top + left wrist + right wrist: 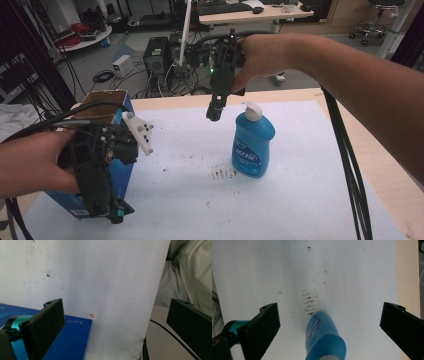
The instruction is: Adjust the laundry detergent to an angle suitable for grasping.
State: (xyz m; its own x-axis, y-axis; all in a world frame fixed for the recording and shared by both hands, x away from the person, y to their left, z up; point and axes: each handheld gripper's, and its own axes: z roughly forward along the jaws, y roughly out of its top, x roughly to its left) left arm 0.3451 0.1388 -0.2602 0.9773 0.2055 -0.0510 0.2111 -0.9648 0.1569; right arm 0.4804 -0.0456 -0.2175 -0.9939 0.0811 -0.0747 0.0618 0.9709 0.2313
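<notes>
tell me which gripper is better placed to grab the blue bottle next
Right. The right gripper hangs open just above the blue plastic bottle with the white cap, which sits between its fingers in its own view. The left gripper is over by the blue cardboard box.

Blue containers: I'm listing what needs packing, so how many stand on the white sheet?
2. The blue bottle stands upright near the sheet's middle, below the right tongs. The blue box stands at the left edge, behind the left tongs.

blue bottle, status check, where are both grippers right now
Right gripper open, poised above the blue bottle, no contact. Left gripper open beside the blue box, holding nothing. Bottle upright on the white mat; nothing between jaws and bottle.
</notes>
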